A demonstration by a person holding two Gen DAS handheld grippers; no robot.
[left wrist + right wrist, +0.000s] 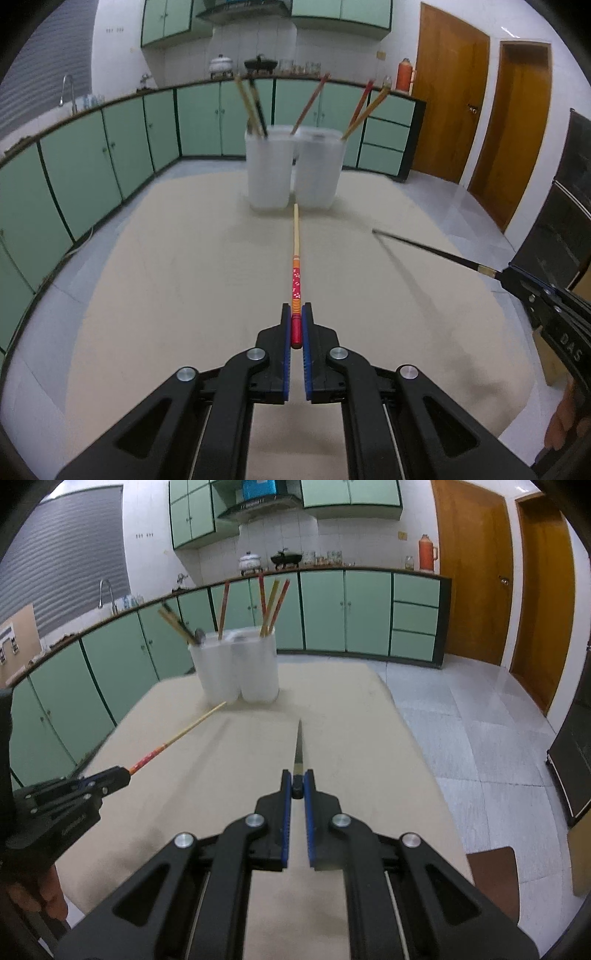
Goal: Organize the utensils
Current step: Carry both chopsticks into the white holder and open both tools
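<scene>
My left gripper [296, 314] is shut on the red end of a red and tan chopstick [296, 258], which points forward at two white translucent holders [267, 170] [319, 168] at the table's far side. The holders contain several chopsticks. My right gripper [297, 779] is shut on a black chopstick [298, 746] that points forward above the table. In the left wrist view the right gripper [513, 275] and its black chopstick [424, 249] show at the right. In the right wrist view the left gripper [122, 771] and its chopstick [181, 734] show at the left, near the holders [240, 668].
The table has a beige cover [184, 295]. Green kitchen cabinets [110, 155] line the far wall and the left. Wooden doors [450, 92] stand at the right. A dark appliance [576, 760] stands on the tiled floor at the far right.
</scene>
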